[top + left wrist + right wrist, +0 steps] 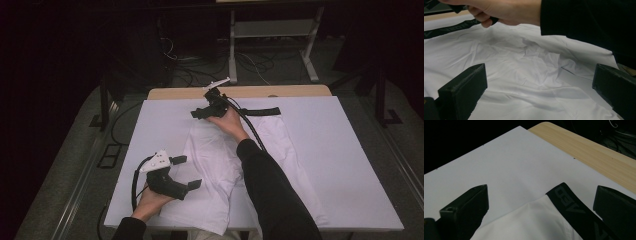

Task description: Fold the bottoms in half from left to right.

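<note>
white shorts (220, 160), black waistband (262, 111), spread flat, creased, on table

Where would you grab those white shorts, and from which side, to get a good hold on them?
Probably at the black waistband, near its corner. The band is thicker and firmer than the thin white shorts lying flat and wrinkled on the table. The right tool already hovers open over that far corner, so coming down from above with one jaw slid under the edge looks best.

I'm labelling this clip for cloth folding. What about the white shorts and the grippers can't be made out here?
- Shorts: the near right part lies under the sleeve in the high view.
- Waistband lettering: cut off by the bottom edge in the right gripper view; blurred in the left gripper view.
- Right gripper: jaw tips too small and dark in the high view.
</note>
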Demonstrator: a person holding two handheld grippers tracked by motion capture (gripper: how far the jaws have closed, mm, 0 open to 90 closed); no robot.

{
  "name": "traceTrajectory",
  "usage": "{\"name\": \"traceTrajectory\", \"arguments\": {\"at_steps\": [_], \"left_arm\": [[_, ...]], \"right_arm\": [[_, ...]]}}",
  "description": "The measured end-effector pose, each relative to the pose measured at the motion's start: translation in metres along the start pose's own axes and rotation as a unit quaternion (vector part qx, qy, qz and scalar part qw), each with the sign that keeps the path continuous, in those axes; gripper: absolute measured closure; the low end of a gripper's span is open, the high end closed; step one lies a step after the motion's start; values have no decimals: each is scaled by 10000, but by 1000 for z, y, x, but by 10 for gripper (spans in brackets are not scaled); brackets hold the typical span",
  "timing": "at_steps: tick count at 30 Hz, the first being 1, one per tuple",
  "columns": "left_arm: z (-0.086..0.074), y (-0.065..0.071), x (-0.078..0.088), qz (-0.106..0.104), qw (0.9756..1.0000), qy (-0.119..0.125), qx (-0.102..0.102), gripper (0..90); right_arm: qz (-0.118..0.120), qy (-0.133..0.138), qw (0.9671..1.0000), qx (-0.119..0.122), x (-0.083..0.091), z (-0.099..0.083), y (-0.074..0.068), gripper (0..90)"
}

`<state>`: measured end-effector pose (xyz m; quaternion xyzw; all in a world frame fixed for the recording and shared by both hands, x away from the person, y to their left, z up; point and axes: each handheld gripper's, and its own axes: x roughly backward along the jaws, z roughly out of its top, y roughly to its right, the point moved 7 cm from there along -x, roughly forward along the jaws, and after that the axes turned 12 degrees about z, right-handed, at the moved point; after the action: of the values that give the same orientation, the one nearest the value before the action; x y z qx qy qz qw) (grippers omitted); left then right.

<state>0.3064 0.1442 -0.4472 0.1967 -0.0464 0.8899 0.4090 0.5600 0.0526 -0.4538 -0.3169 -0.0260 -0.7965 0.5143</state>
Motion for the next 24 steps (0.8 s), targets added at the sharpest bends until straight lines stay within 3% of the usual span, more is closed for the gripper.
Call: {"name": "traceTrajectory", "arguments": {"at_steps": [22,24], "left_arm": [[1,-1,2,-1,10000,46,44,0],[1,-1,2,-5,10000,43,42,0]], "right_arm": [[-229,-77,9994,-242,-39,-7,17,1],[-235,-126,9994,-217,-42,-9,17,64]]}}
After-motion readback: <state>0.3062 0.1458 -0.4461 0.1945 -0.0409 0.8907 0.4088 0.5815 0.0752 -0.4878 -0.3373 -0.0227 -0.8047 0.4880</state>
